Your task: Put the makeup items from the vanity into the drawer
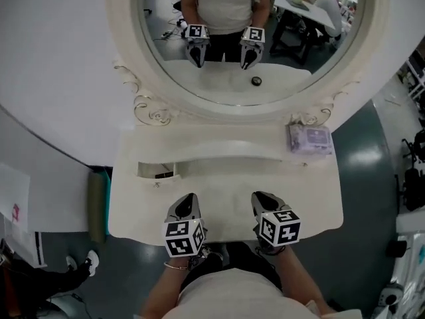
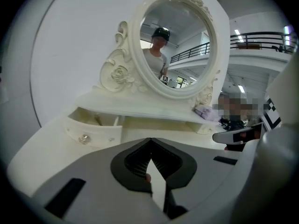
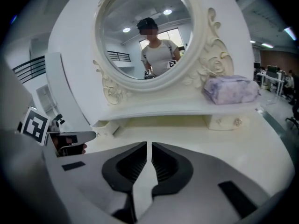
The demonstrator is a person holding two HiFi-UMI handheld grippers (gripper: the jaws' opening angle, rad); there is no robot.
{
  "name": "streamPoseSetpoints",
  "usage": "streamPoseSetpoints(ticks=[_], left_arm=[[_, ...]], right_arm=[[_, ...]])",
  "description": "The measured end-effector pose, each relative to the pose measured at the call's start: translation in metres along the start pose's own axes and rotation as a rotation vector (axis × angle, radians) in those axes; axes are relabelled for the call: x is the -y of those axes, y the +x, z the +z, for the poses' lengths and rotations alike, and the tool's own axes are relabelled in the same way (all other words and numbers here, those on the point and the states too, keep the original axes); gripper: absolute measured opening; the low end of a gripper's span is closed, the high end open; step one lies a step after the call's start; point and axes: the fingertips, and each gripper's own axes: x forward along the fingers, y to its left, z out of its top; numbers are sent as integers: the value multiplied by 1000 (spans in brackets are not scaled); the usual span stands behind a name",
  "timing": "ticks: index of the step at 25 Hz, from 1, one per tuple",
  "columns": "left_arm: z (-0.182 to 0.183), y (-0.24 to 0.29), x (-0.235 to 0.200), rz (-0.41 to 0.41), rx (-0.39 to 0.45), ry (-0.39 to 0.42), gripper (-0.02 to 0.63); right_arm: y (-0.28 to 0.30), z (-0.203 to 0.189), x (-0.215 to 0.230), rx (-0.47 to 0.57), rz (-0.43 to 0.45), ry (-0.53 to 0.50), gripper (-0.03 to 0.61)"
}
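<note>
The white vanity [image 1: 226, 178] stands in front of me with its oval mirror [image 1: 246, 38]. Its small left drawer [image 1: 159, 170] [image 2: 93, 132] is pulled open, and a dark item shows inside in the head view. A pale purple soft pack [image 1: 309, 139] [image 3: 231, 88] [image 2: 205, 112] lies at the right end of the raised shelf. My left gripper [image 1: 188, 208] [image 2: 150, 141] hovers over the tabletop's front edge, shut and holding nothing. My right gripper [image 1: 264, 203] [image 3: 149, 146] hovers beside it, jaws together with only a thin slit, also holding nothing.
A small right drawer [image 3: 229, 122] with a crystal knob is closed under the shelf. The mirror reflects both grippers and a person. A green object [image 1: 98, 205] stands against the vanity's left side. The floor [image 1: 372, 158] to the right is dark teal.
</note>
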Motion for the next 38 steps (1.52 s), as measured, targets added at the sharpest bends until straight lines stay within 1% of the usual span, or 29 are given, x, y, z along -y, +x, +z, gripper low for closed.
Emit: streamPoseSetpoints(ticks=[4,6,9,12,16,21,26,31,38], left_arm=[[-4,28,44,-100,-45,71,7],[-7,39,62,-139,-64,103,7],[-16,50,81,-181,-97,136,7],[-26,58,92,-201,-127,158,8],[-39,60,93,-197,-158,172,6],[-51,62,83,-174,-183,176,8],[-57,60,74,-153,-191,160,6],[-62,58,68,-137,-193,139,8],[-69,55,58,-119,-194,113,8]], right_arm=[[-21,-20,40,5,-89,79,33],[-27,-30,54,2,-116,111,64],[-32,-46,68,-8,-146,146,87],[-32,-56,79,-11,-162,167,109],[-24,-63,85,-17,-163,168,140],[-9,-63,86,-39,-169,103,186],[2,-68,84,-78,-163,60,215],[8,-73,85,-117,-178,18,222],[15,-78,92,-148,-207,5,222]])
